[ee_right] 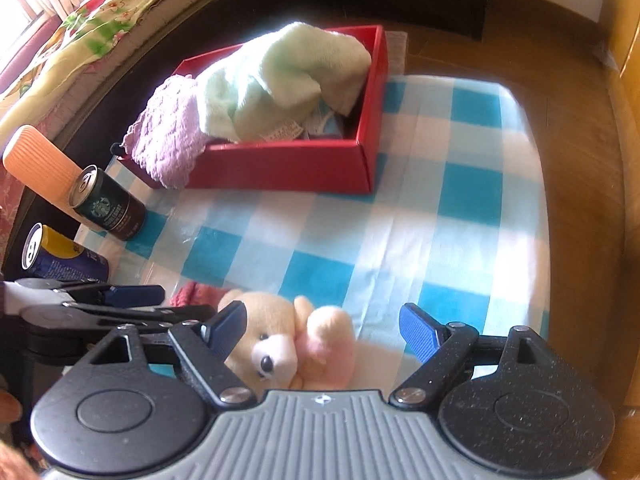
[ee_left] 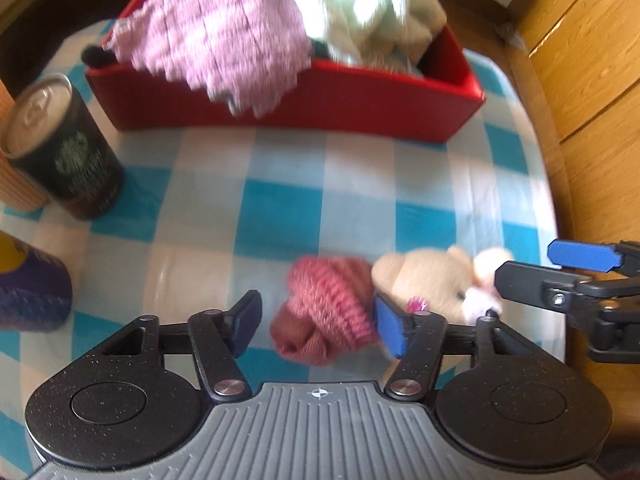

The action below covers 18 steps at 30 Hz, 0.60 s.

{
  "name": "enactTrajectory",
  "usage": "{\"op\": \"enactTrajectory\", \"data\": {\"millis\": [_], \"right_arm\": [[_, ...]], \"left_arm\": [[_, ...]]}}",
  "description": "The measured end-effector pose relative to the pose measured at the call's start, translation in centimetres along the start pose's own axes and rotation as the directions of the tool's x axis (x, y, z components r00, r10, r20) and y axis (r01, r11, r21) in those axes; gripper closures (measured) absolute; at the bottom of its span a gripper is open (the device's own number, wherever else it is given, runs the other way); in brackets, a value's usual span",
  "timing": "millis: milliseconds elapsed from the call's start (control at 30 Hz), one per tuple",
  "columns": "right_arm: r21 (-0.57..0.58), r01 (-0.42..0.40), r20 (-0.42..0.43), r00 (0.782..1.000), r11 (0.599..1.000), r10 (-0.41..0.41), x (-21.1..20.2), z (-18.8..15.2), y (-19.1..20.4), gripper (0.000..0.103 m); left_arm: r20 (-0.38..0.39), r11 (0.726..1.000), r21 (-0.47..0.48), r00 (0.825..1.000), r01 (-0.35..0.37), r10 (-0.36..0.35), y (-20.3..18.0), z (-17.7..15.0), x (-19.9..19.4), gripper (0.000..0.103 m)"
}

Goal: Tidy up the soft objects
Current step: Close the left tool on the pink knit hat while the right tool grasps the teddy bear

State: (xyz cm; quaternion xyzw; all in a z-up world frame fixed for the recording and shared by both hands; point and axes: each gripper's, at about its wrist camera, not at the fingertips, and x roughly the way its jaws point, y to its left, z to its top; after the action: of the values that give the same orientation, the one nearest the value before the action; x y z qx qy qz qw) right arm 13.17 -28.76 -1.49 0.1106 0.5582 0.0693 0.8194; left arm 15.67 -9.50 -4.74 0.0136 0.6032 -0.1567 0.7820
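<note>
Red cardboard box point(ee_left: 328, 100) sits at the far side of the table, on the blue-and-white checked cloth point(ee_left: 280, 200). A lilac knitted cloth point(ee_left: 216, 36) spills over its near wall; a pale green towel point(ee_left: 360, 12) is heaped beside it, inside the box.

Your left claw point(ee_left: 316, 322) points steeply down over a pink knitted hat point(ee_left: 328, 304) lying on the cloth at the near edge. Jaws stand partly apart, straddling the hat: the right pad point(ee_left: 390, 330) lies against the hat's side, though contact cannot be confirmed; the left pad is clear of it. No grip seen.

Your right claw point(ee_right: 326, 332) hangs over a cream teddy bear point(ee_right: 280, 336), which lies just beside the hat, the two touching or nearly so. Jaws wide; the left pad point(ee_right: 226, 326) overlaps the bear's head, and the right pad is well clear of its pink side. Bear not gripped.

At the left edge of the cloth: a dark coffee can point(ee_right: 110, 210) standing upright, an orange ribbed cup point(ee_right: 40, 164) behind it, and a blue-and-yellow can point(ee_right: 60, 256) nearer to you. Bare wooden table point(ee_right: 580, 160) shows to the right of the cloth.
</note>
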Motion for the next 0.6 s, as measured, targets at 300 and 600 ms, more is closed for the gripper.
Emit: {"op": "enactTrajectory", "data": {"millis": [300, 600], "right_arm": [[-0.008, -0.030, -0.023, 0.999, 1.000, 0.030, 1.0, -0.9, 0.6, 0.038], [-0.012, -0.052, -0.048, 0.998, 0.999, 0.051, 1.8, -0.8, 2.4, 0.033]], "left_arm": [[0.036, 1.000, 0.007, 0.999, 0.006, -0.006, 0.2, -0.1, -0.7, 0.065], [0.055, 0.999, -0.022, 0.998, -0.024, 0.025, 2.5, -0.9, -2.3, 0.066]]}}
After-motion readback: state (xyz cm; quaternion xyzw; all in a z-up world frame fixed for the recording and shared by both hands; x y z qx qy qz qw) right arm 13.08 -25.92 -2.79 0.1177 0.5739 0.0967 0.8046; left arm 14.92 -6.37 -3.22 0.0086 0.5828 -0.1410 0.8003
